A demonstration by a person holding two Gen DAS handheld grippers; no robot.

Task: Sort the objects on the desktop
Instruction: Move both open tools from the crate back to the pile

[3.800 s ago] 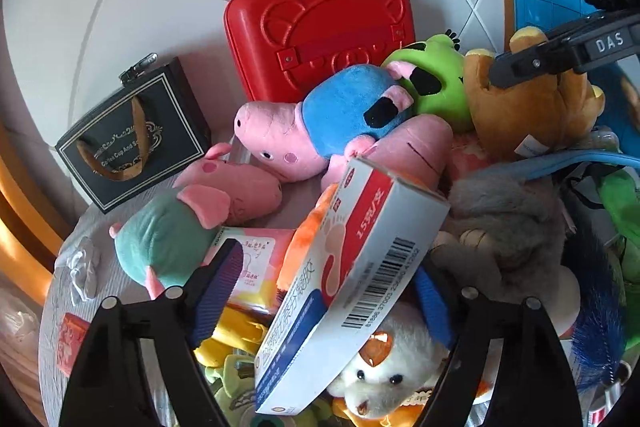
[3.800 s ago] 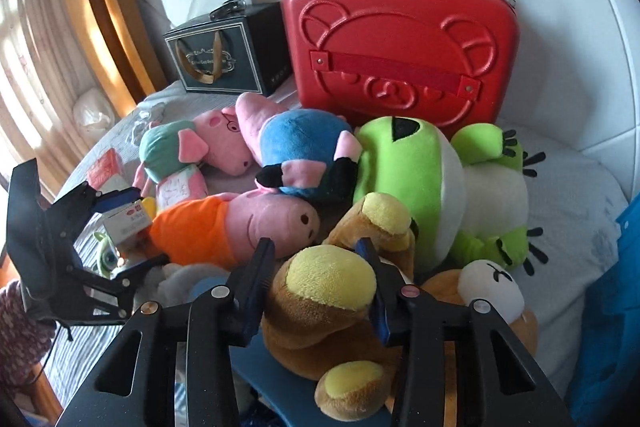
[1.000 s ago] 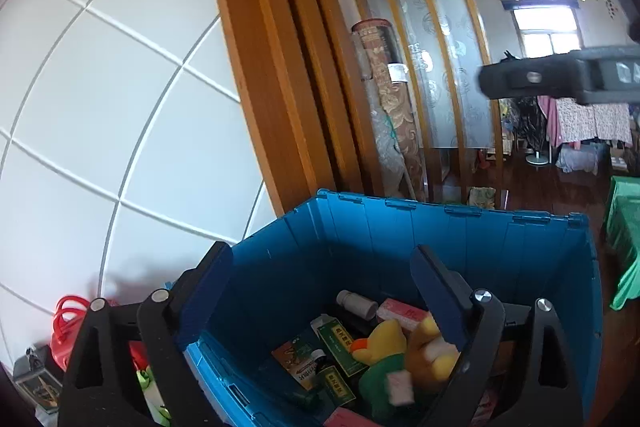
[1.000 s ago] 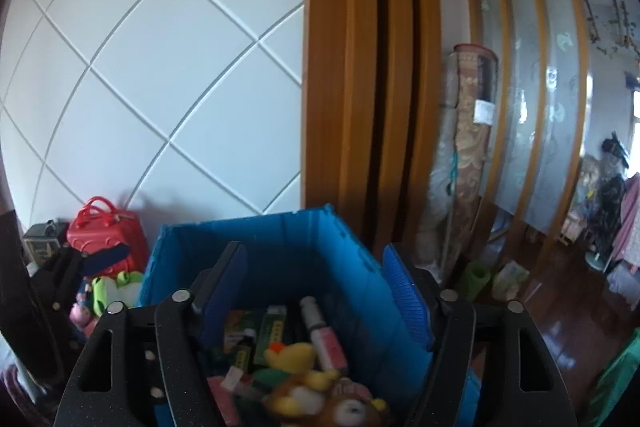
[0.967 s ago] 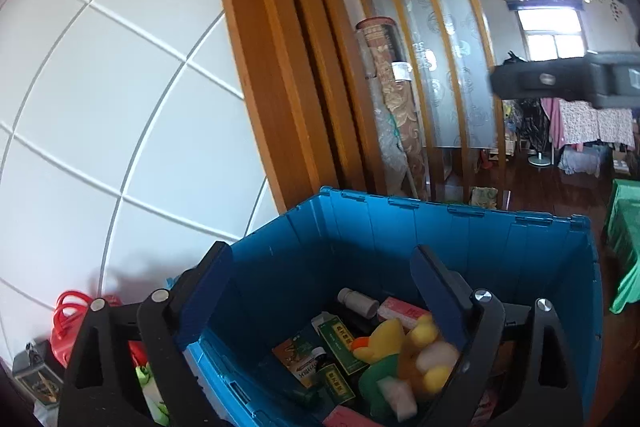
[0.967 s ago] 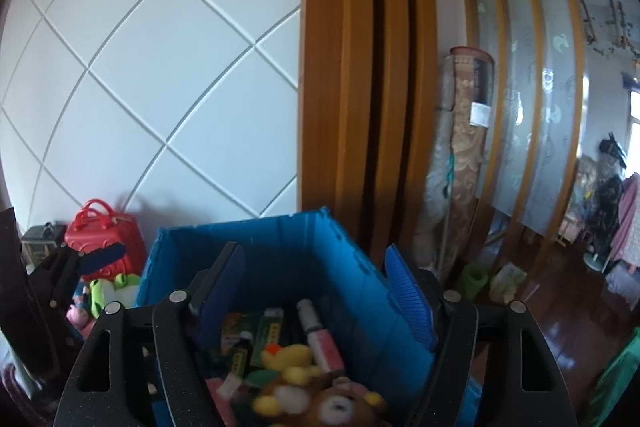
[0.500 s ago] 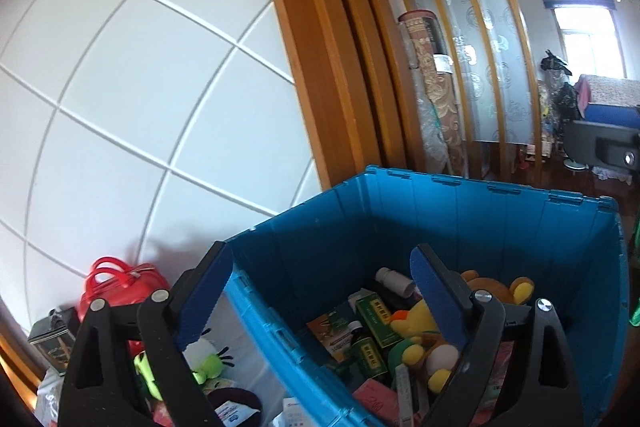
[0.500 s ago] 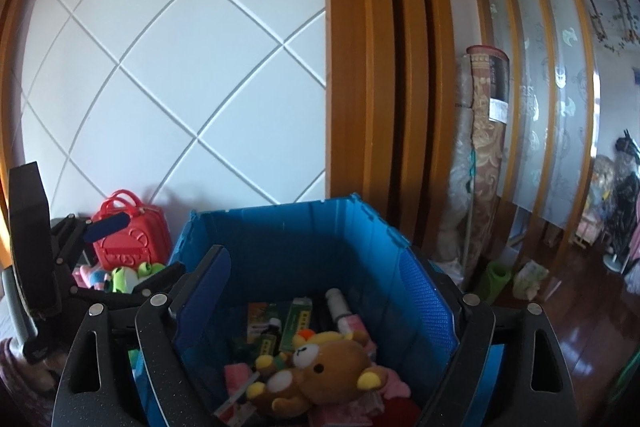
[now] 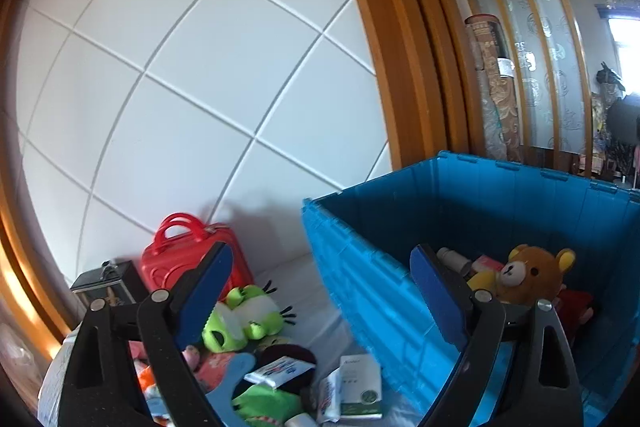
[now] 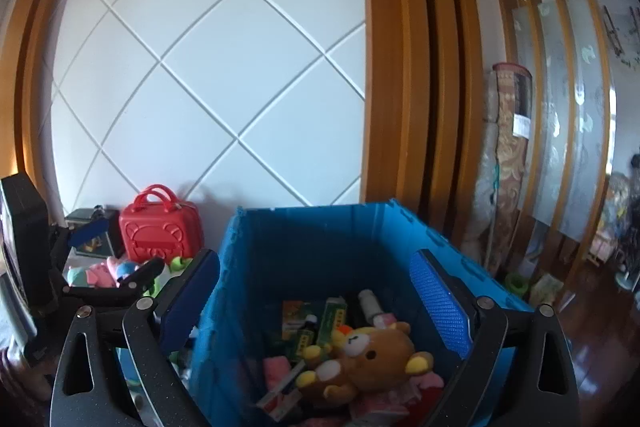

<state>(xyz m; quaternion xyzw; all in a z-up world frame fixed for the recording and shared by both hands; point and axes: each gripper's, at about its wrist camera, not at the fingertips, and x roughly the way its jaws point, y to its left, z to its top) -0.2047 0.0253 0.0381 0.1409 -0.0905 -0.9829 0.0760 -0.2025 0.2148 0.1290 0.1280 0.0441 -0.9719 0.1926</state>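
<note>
Daylight fills the room, bright and even on the white panelled wall [image 9: 208,75]. The strongest source is a window [image 9: 626,39] at the far right of the left wrist view, blown out to near white. A warm orange glare runs down the wooden frame [image 9: 16,283] at the left edge. The red case [image 10: 160,231] throws a soft grey shadow up the wall behind it, and the inside of the blue bin [image 10: 320,247] sits in shade, darker than its rim. Both views bow heavily: straight panel seams curve, and the corners fall to black vignette. Focus is fair at centre; the far room at the right edge is soft and hazy.
</note>
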